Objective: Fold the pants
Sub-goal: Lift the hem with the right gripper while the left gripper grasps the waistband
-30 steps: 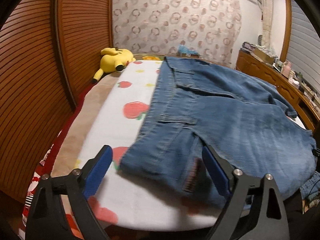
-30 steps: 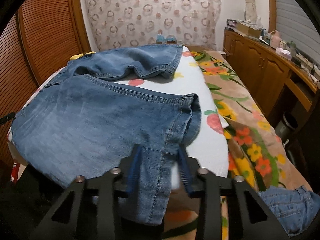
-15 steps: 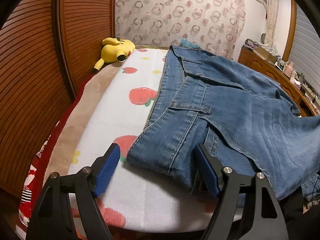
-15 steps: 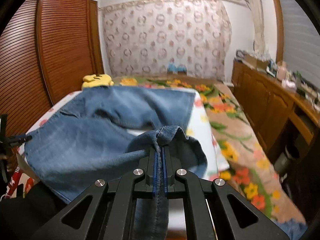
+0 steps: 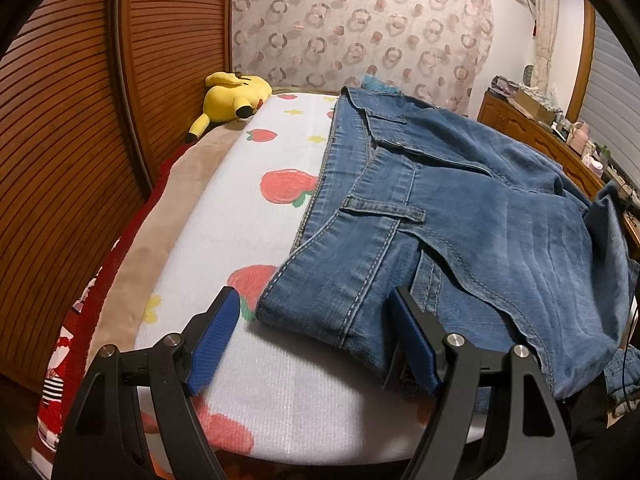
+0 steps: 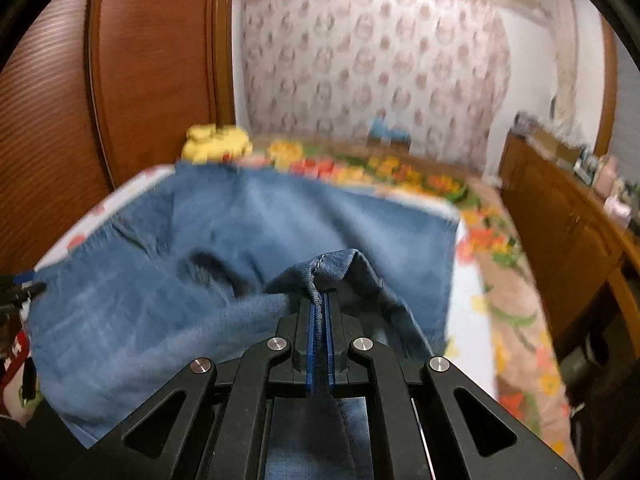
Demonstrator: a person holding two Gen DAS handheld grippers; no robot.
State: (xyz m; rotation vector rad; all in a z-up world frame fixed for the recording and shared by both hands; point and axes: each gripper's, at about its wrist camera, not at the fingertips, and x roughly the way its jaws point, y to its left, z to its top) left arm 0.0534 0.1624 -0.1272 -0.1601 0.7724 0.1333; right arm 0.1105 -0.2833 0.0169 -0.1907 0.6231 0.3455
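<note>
Blue jeans [image 5: 460,208] lie spread across a bed with a white strawberry-print sheet [image 5: 240,216]. My left gripper [image 5: 316,308] is open at the near edge of the bed. The waistband corner of the jeans lies between its blue pads: the right pad sits against the denim, the left pad stands clear of it. In the right wrist view, my right gripper [image 6: 318,300] is shut on a seamed edge of the jeans [image 6: 200,280] and holds that fold up off the bed. This view is blurred.
A yellow plush toy [image 5: 234,96] lies at the far left of the bed beside slatted wooden doors [image 5: 60,120]. A floral blanket [image 6: 512,280] covers the bed's right side. A wooden dresser [image 6: 560,220] with clutter on top runs along the right wall.
My right gripper closed on the jeans' edge and raised it, bunching the denim. My left gripper slid in over the waistband corner and its jaws narrowed a little.
</note>
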